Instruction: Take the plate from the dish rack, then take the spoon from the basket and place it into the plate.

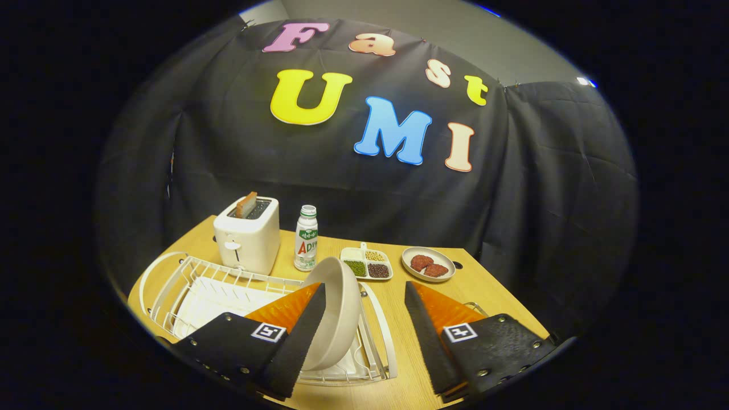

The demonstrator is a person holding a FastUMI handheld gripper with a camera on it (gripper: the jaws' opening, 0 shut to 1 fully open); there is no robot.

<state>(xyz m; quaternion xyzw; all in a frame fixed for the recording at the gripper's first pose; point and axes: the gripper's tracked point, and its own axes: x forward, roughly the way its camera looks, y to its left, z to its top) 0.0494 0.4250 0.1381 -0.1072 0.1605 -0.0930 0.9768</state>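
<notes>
The claw (364, 319) gapes wide and empty, the plate (336, 319) upright in the dish rack (188, 285) by its left finger.

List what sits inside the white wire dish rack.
One beige plate stands on edge in the white wire dish rack, between the open jaws. The left finger covers the rack's near part.

Hand-held gripper (364, 319) level, its 2 fingers (302, 336) spread wide apart, nothing clamped between.
</notes>
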